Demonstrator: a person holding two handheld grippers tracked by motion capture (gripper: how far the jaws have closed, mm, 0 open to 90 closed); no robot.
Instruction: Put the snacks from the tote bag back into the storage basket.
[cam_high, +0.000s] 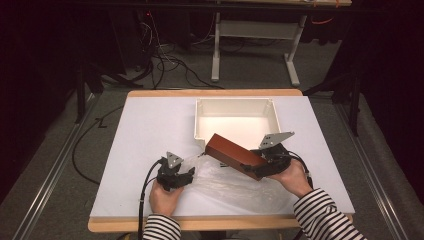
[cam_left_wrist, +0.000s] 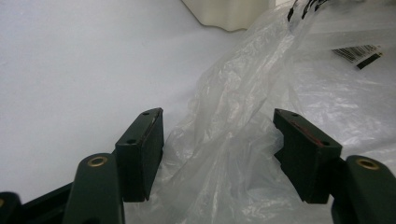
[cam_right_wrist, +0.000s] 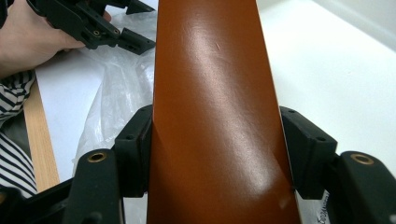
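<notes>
From above, the right gripper (cam_high: 263, 161) pinches the brown box (cam_high: 234, 155) just before the white bin (cam_high: 236, 122). Left gripper view: spread jaws straddle the plastic bag (cam_left_wrist: 233, 140); pin it first. Right gripper view: keep that squeeze firm.

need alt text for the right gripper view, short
A long brown box is clamped between the right tool's two black jaws and runs up the middle. Crumpled clear plastic bag lies on the white table to its left, with the left tool and hand beyond.
</notes>
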